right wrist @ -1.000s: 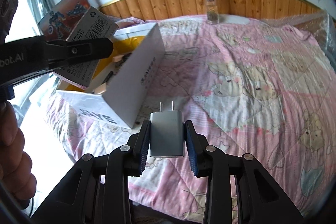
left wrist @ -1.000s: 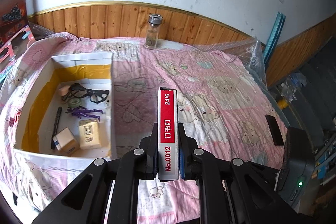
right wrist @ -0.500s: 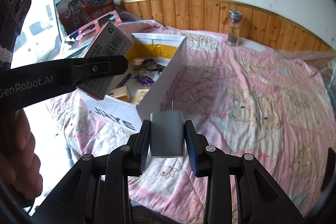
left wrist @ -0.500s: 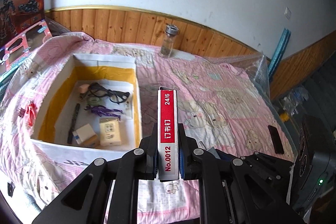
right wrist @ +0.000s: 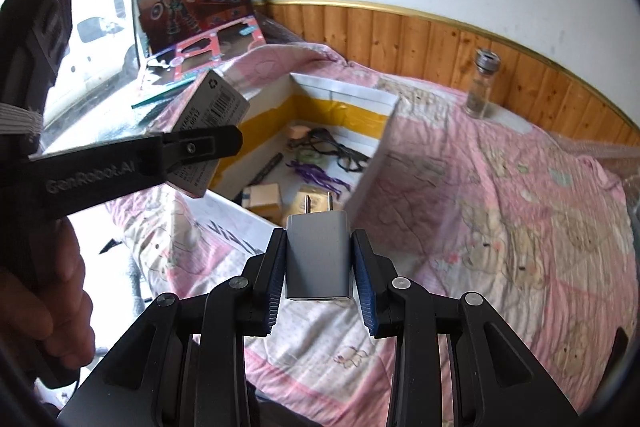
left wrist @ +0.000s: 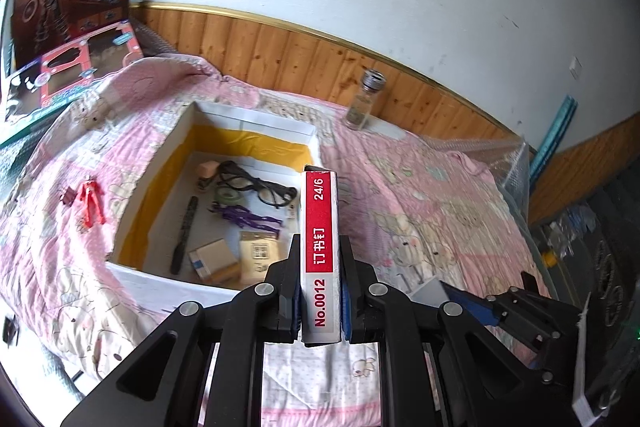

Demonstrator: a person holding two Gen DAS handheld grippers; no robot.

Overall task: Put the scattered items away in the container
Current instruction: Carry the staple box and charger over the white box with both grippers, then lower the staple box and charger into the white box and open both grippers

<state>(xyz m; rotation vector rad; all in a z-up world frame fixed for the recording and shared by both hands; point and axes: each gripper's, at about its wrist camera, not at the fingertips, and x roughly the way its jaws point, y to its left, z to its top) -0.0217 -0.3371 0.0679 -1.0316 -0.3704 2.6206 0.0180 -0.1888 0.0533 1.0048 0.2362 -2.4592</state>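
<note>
Cardboard box (left wrist: 256, 117) on pink quilt (left wrist: 432, 195), already holding glasses (left wrist: 256, 183), pen (left wrist: 185, 231), purple toy (left wrist: 244, 219), small cartons. Left gripper (left wrist: 320, 291) jaws pinching staple box (left wrist: 320, 247), right gripper (right wrist: 319, 263) jaws pinching charger (right wrist: 318, 255), both held near box's near edge, neither dropped yet. Left out: red figure (left wrist: 91, 201) left of box, bottle (left wrist: 364, 99) far by wall.

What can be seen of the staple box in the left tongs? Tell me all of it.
The staple box is a slim cardboard carton with a red label on a white edge, printed "No.0012", "24/6" and Chinese characters. The right wrist view shows a grey face with a barcode and recycling mark. The left tongs clamp its lower end, leaving it standing on edge in the air near the white container. It looks closed and undamaged.
</note>
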